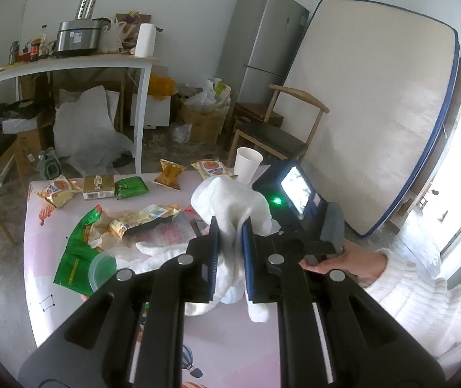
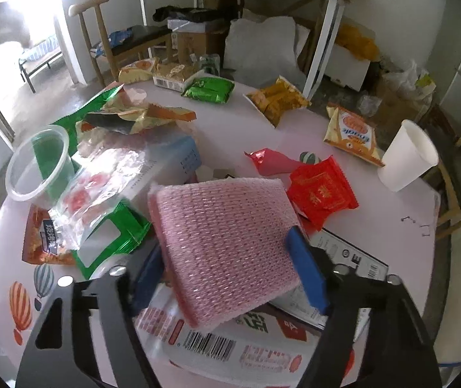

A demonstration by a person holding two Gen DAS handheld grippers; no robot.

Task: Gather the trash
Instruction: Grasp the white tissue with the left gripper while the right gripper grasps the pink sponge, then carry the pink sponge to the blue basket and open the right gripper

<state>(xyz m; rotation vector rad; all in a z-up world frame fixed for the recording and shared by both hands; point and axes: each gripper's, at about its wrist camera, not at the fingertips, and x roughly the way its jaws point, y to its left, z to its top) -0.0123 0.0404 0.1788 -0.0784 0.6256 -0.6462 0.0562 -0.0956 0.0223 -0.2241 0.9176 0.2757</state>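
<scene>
My left gripper (image 1: 230, 223) is shut on a crumpled white tissue (image 1: 227, 200), which it holds above the pink table (image 1: 46, 236). In the right wrist view, my right gripper (image 2: 224, 242) has its blue pads against both sides of a pink foam net sheet (image 2: 224, 232) and grips it, tilted, over a pile of wrappers. A white barcoded packet (image 2: 217, 346) lies under the sheet. Torn wrappers, green (image 1: 75, 252) and gold (image 1: 143, 220), lie on the left of the table. A red packet (image 2: 322, 190) lies just past the foam sheet.
A white paper cup (image 2: 408, 155) stands at the table's far right edge, and a clear plastic cup (image 2: 36, 165) on the left. Sealed snack packs (image 2: 211, 89) line the far edge. A person's hand (image 1: 343, 258) holds the right tool. Chairs, boxes and a white side table (image 1: 68, 64) stand behind.
</scene>
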